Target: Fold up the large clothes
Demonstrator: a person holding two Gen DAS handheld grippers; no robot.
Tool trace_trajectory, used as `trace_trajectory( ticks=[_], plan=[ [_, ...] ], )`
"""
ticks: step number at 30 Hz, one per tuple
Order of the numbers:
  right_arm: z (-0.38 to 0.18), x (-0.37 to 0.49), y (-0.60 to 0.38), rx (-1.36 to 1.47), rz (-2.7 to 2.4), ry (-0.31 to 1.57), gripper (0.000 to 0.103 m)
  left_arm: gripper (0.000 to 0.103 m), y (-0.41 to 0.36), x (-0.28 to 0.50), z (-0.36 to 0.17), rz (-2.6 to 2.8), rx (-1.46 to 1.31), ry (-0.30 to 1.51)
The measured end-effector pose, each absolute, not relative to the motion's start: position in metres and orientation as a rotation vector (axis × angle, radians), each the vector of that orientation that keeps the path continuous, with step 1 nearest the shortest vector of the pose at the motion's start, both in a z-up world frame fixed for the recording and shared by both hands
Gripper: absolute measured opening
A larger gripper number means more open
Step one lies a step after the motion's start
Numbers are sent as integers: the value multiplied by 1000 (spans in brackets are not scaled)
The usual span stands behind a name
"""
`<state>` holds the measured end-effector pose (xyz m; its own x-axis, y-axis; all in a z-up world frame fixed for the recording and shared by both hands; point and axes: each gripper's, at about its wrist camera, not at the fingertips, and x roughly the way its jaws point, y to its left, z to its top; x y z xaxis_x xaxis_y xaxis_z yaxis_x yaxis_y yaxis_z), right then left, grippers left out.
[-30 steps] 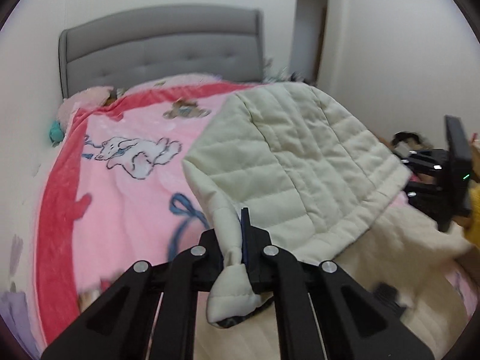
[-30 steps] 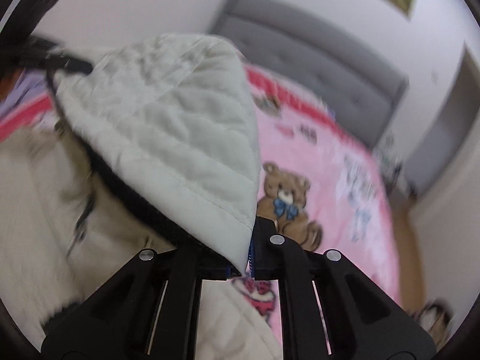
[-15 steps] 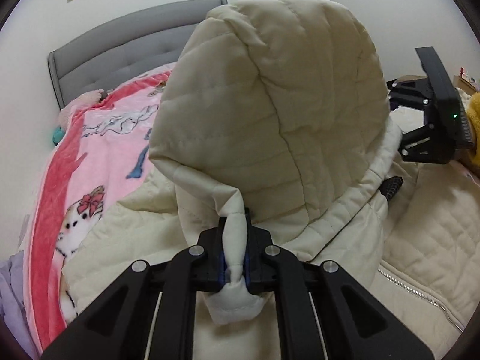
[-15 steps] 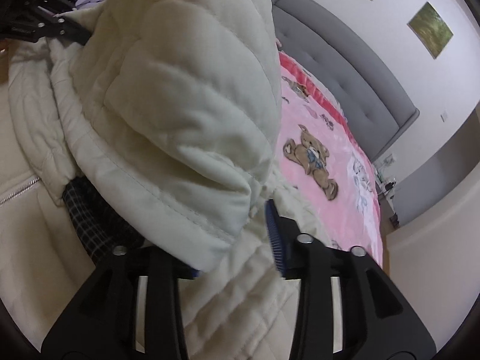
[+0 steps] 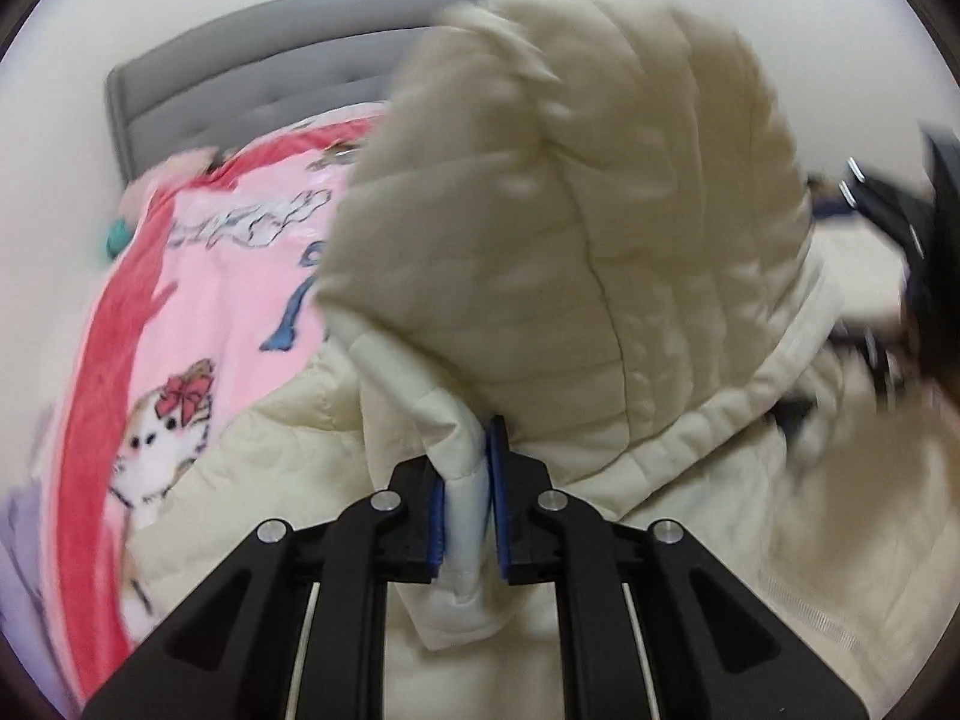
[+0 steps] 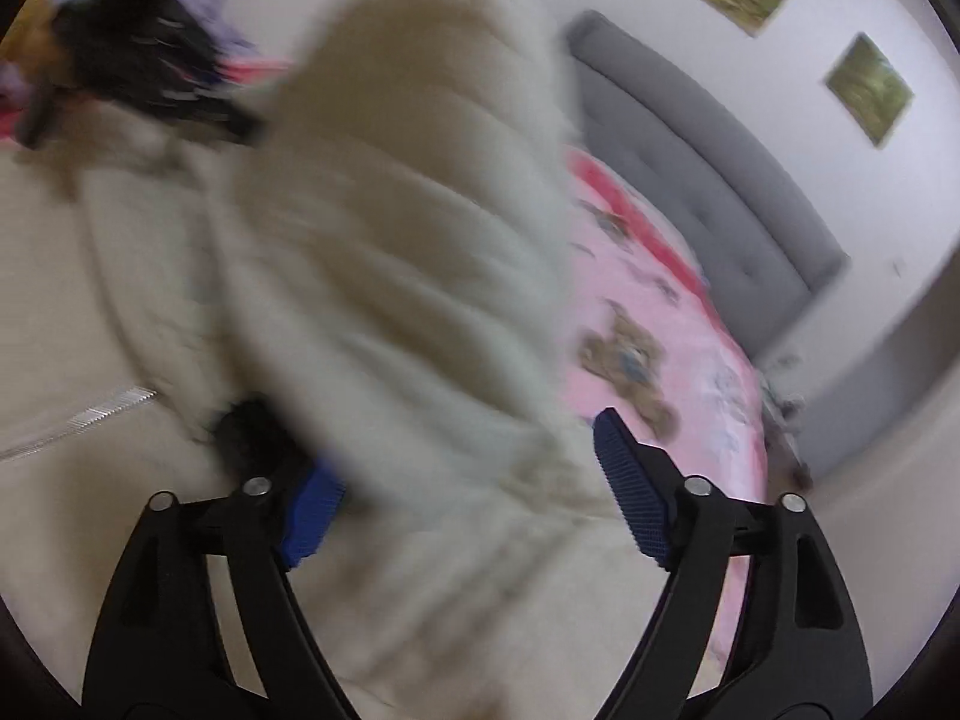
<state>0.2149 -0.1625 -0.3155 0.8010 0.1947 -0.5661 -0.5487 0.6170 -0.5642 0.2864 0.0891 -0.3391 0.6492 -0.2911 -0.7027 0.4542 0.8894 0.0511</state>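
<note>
A cream quilted jacket lies spread on the bed, its hood folded over toward the body. My left gripper pinches the hood's edge between its blue pads, and its jaws are opening slightly. In the right wrist view the hood is blurred and bulges between the jaws of my right gripper. Those jaws are opening wide and the pads stand clear of the cloth. The jacket's zipper shows at the left.
A pink cartoon blanket covers the bed under the jacket, with a grey padded headboard at the far end. Two pictures hang on the white wall. The left gripper's black frame is a blur at the upper left.
Both grippers brought the hood down and forward over the jacket's body. The right gripper went from shut on the hood's edge to wide open. The left still pinches its edge.
</note>
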Motion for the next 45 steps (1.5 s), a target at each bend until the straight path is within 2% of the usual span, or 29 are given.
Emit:
trace_trajectory(
  ticks=[4, 8, 9, 12, 14, 16, 20, 23, 25, 29, 31, 32, 33, 34, 35, 37, 42, 45],
  plan=[
    [-322, 194, -149, -880, 488, 383, 81, 12, 86, 300, -334, -411, 201, 743],
    [-285, 188, -162, -782, 401, 271, 84, 12, 81, 296, -341, -416, 315, 753],
    [-277, 188, -163, -785, 402, 262, 88, 12, 78, 292, -341, -439, 373, 748],
    [-264, 228, -164, -898, 503, 303, 89, 15, 75, 282, -332, -508, 479, 730],
    [-261, 251, -165, -937, 603, 389, 88, 21, 77, 270, -322, -555, 600, 708],
    [-261, 268, -160, -1035, 634, 393, 88, 27, 76, 263, -316, -603, 721, 696],
    [-258, 282, -156, -1113, 725, 435, 88, 49, 68, 259, -307, -730, 962, 686],
    [-259, 278, -154, -1159, 791, 493, 87, 65, 55, 285, -295, -789, 969, 748],
    [-267, 277, -150, -1208, 807, 503, 80, 65, 48, 310, -288, -801, 919, 815],
    [-270, 276, -146, -1198, 829, 503, 70, 65, 33, 328, -290, -773, 1022, 793],
    [-272, 278, -148, -1203, 837, 504, 45, 65, 30, 336, -295, -770, 1042, 821],
    [-275, 277, -148, -1218, 835, 503, 38, 61, 31, 338, -297, -770, 1045, 823],
    [-273, 277, -148, -1228, 834, 513, 29, 52, 32, 338, -299, -762, 1057, 809],
    [-278, 280, -148, -1263, 797, 502, 21, 32, 31, 342, -303, -710, 1098, 784],
    [-284, 285, -147, -1301, 750, 476, 18, 14, 30, 350, -311, -637, 1154, 771],
    [-291, 302, -141, -1362, 624, 425, 11, 1, 27, 369, -317, -499, 1214, 744],
    [-266, 349, -130, -1277, 362, 265, 10, 1, 28, 402, -289, -219, 1095, 560],
    [-272, 322, -139, -1308, 394, 153, 10, 1, 38, 374, -287, -252, 1077, 455]
  ],
)
